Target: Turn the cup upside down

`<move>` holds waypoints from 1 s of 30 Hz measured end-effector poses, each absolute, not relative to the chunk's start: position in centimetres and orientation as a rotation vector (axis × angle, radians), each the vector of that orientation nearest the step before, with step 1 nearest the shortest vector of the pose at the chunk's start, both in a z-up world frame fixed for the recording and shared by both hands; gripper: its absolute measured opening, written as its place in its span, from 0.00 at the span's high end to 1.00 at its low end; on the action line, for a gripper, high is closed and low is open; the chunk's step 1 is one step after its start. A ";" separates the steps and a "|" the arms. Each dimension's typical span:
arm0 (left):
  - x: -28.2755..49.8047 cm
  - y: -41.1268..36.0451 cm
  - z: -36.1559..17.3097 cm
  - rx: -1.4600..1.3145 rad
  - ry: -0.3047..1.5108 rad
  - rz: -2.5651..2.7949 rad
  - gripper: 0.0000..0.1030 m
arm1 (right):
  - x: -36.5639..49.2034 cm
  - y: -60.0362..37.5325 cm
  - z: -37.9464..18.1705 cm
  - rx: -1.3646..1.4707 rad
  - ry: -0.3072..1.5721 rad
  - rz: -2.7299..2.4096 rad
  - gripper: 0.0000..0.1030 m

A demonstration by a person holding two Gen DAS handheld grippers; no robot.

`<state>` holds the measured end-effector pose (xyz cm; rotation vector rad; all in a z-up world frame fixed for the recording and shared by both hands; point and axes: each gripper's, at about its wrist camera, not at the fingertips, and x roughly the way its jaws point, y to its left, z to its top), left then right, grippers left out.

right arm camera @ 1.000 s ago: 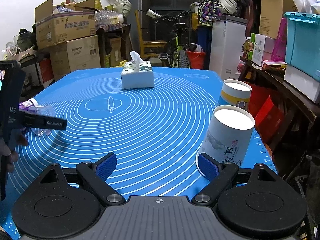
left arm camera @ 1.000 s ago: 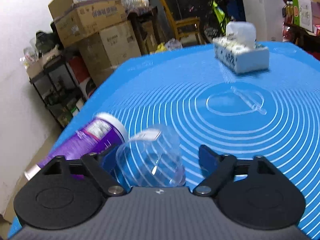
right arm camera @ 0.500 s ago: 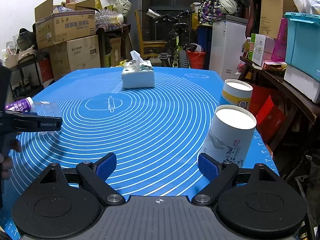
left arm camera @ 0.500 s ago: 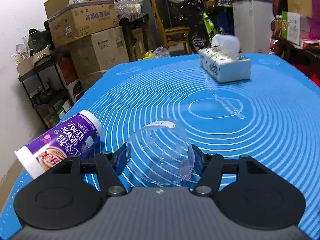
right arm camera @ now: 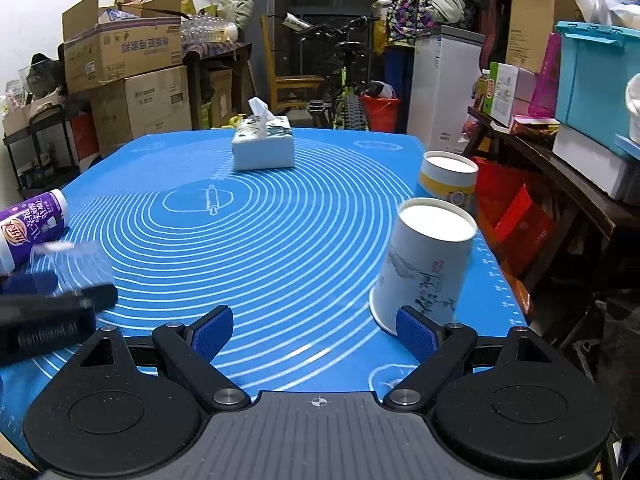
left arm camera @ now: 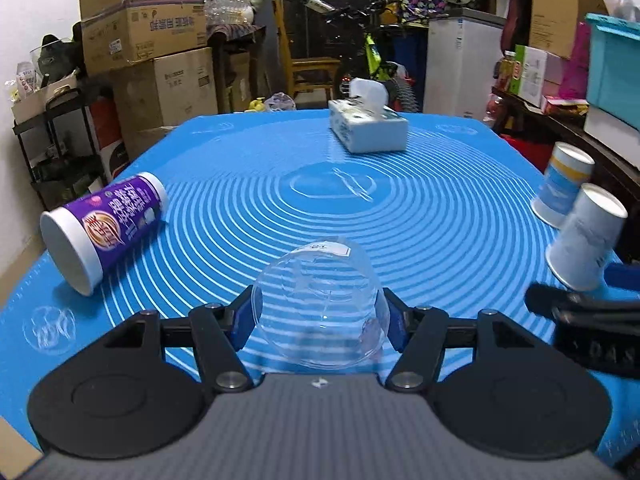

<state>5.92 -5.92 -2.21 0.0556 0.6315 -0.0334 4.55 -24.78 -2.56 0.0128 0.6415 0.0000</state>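
A blue mat (left arm camera: 440,240) with white rings covered the bench; cardboard boxes (left arm camera: 152,40) and a bicycle (left arm camera: 368,52) crowded the room beyond. The left gripper (left arm camera: 318,316) pinched the clear cup (left arm camera: 318,300), base up, near the bench's front edge. The right gripper (right arm camera: 312,330) stood spread, holding nothing.

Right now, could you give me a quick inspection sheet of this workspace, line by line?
Surface: blue silicone mat with white rings, covering the table.
Job's things: clear plastic cup, base pointing away, held in the left gripper.
Clutter: purple paper cup lying on its side; two white paper cups standing upside down; white tissue box.
Grippers: left gripper shut on the clear cup; right gripper open, empty.
Cables: nothing seen.
Surroundings: stacked cardboard boxes, bicycle, white cabinet.
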 end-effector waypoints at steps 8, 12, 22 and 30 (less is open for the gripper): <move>5.8 -7.3 -4.3 0.063 0.669 -0.031 0.37 | 3.9 -25.2 -2.6 0.002 0.654 -0.016 0.13; 5.7 -7.0 -4.2 0.048 0.687 -0.037 0.24 | 3.9 -25.3 -2.5 0.002 0.654 -0.015 0.13; 5.2 -6.6 -3.8 0.025 0.689 -0.038 0.07 | 3.5 -24.9 -2.1 -0.003 0.650 -0.007 0.13; 4.7 -6.3 -3.2 0.031 0.672 -0.033 0.06 | 3.0 -25.0 -1.5 0.000 0.645 -0.008 0.13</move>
